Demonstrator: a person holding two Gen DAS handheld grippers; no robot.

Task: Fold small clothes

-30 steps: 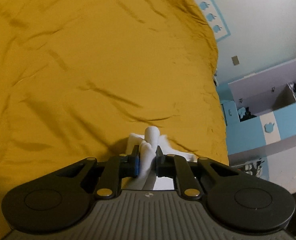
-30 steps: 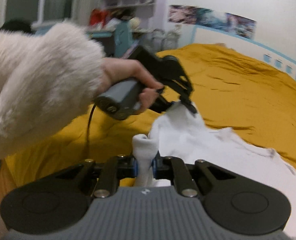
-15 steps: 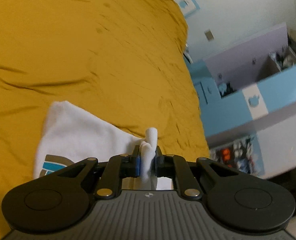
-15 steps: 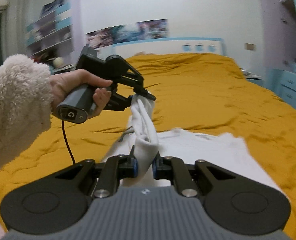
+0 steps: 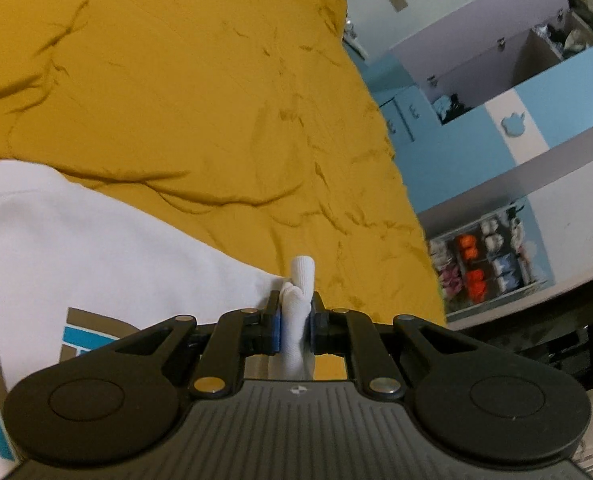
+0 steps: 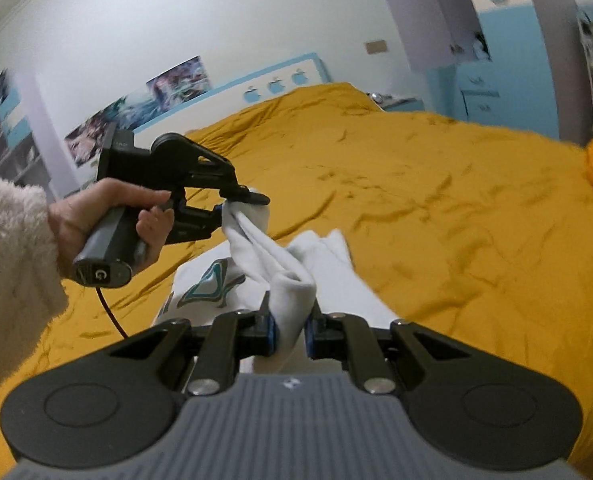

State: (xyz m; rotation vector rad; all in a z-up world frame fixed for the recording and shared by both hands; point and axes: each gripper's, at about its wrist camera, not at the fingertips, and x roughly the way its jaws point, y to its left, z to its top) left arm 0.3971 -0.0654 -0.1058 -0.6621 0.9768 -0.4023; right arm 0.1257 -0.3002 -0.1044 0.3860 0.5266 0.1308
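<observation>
- Between the left gripper (image 5: 296, 320) fingers: a bunched corner of the white shirt (image 5: 108, 256), clamped tight, a nub of cloth poking out past the tips.
- Right gripper (image 6: 290, 330) likewise clenched on another bunched bit of the shirt; edge btwn the two grips hangs lifted and half twisted.
- Rest of shirt lies on the yellow bedspread (image 5: 184, 92), just below both grippers, print side up.
- Doing it well, imo: keep both grips firm, pull the held edge taut and level so the twist drops out, then carry it across the shirt and lay it flat w/ edges lined up; release only once cloth rests on the bedspread.
- Writing: shirt print is teal/brown shapes, not readable. A "G" sits on the butt of the left gripper's handle (image 6: 101, 274).
- Apple shapes on the headboard (image 6: 274, 86) beyond the shirt; no text.
</observation>
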